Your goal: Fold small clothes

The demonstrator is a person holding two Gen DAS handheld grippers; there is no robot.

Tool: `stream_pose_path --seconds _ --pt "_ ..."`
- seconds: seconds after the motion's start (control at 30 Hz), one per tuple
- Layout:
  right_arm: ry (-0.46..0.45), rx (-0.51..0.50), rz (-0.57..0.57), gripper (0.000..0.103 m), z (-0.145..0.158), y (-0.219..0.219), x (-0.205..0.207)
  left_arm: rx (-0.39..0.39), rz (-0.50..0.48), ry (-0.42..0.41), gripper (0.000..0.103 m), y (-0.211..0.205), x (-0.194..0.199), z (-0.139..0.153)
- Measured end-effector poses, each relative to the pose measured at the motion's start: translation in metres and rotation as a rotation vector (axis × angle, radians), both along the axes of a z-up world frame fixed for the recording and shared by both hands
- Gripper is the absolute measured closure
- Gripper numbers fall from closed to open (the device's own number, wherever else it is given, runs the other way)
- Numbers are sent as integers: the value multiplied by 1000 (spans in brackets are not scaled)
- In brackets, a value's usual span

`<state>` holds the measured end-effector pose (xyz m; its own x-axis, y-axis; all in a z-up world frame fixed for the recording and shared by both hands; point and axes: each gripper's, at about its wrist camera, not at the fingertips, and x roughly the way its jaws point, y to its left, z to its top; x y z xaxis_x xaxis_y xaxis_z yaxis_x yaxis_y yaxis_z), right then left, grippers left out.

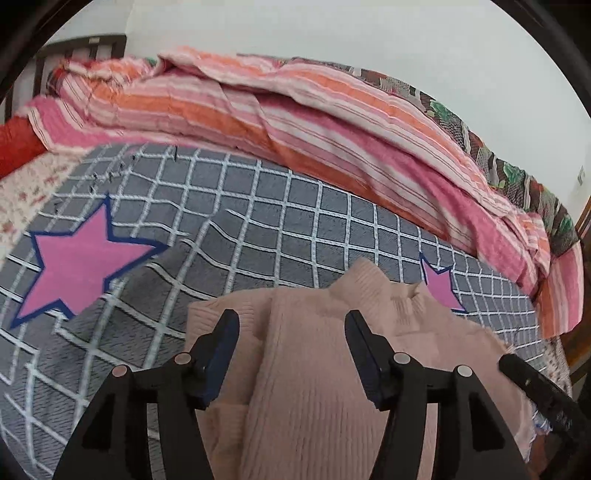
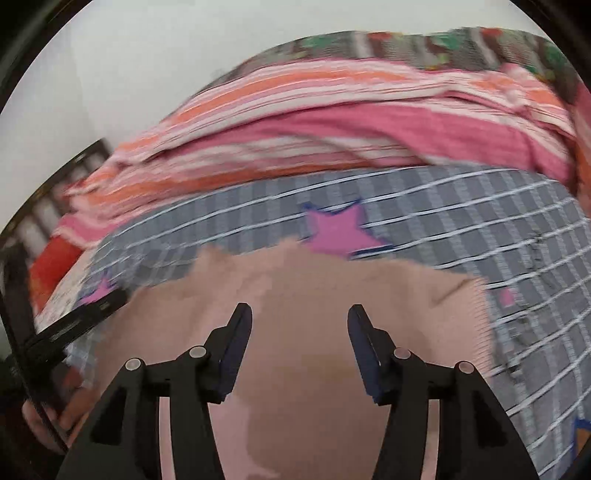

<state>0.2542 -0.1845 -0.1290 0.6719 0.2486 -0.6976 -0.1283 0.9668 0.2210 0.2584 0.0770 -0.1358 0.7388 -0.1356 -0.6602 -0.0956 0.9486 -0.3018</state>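
Observation:
A small pale pink ribbed knit sweater (image 1: 317, 354) lies on a grey checked blanket (image 1: 258, 221), its collar pointing away from me. My left gripper (image 1: 291, 317) is open and empty, just above the sweater, with a finger on each side of a lengthwise fold. In the blurred right wrist view the same sweater (image 2: 295, 295) fills the lower middle. My right gripper (image 2: 300, 312) is open and empty over it. The right gripper's black body (image 1: 535, 384) shows at the lower right of the left wrist view.
A bunched pink and orange striped quilt (image 1: 295, 110) runs along the far side of the bed. Pink stars (image 1: 81, 262) are printed on the blanket. A dark wooden headboard (image 1: 74, 48) stands at the far left. A white wall (image 1: 332, 26) is behind.

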Motion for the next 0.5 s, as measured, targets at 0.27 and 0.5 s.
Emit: stream_pose_path --seconds 0.27,0.5 --pt "80 -221 29 54 -38 52 1 -31 39 -50 43 31 -17 7" --pt "181 -175 -25 54 -43 46 30 -44 39 -47 42 44 -14 -1"
